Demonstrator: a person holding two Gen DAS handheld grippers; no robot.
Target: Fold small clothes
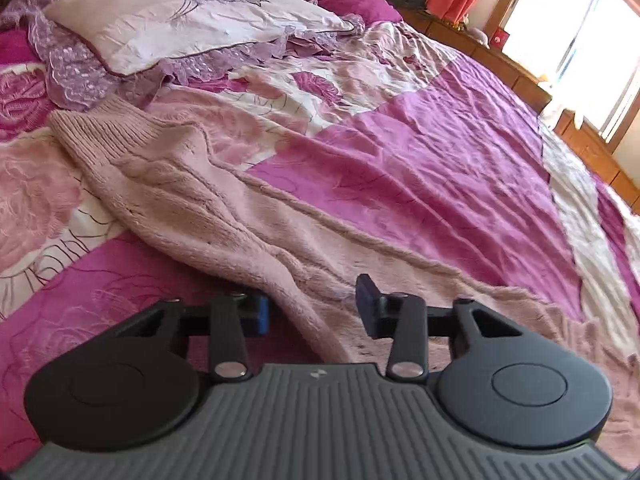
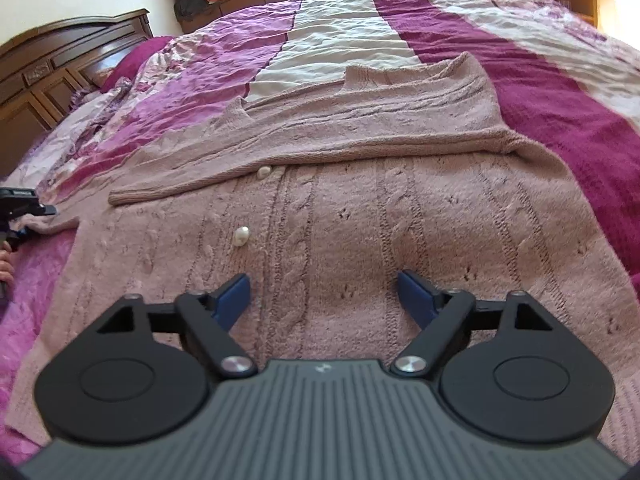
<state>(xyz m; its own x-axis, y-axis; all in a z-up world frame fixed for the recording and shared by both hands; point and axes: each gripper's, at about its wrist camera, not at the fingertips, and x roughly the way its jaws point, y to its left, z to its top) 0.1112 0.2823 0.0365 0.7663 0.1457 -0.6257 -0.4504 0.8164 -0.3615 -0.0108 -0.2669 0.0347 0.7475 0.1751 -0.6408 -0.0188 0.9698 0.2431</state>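
Note:
A dusty-pink cable-knit cardigan (image 2: 360, 216) lies flat on the bed, pearl buttons (image 2: 242, 236) down its front. One sleeve (image 2: 320, 148) is folded across the body. The other sleeve (image 1: 168, 184) stretches away to its ribbed cuff (image 1: 92, 128). My left gripper (image 1: 314, 308) is open and low at the shoulder end of that sleeve, a ridge of knit lying between its blue pads (image 1: 262, 314). It also shows as the left gripper (image 2: 24, 216) at the cardigan's left edge. My right gripper (image 2: 324, 292) hovers open over the cardigan's front, holding nothing.
The magenta and cream floral bedspread (image 1: 420, 152) covers a wide bed. A lilac lace-edged pillow (image 1: 180, 28) lies near the dark wooden headboard (image 2: 60, 64). Wooden cabinets (image 1: 520, 68) run under a bright window. A person's hand (image 2: 5, 270) shows at the left edge.

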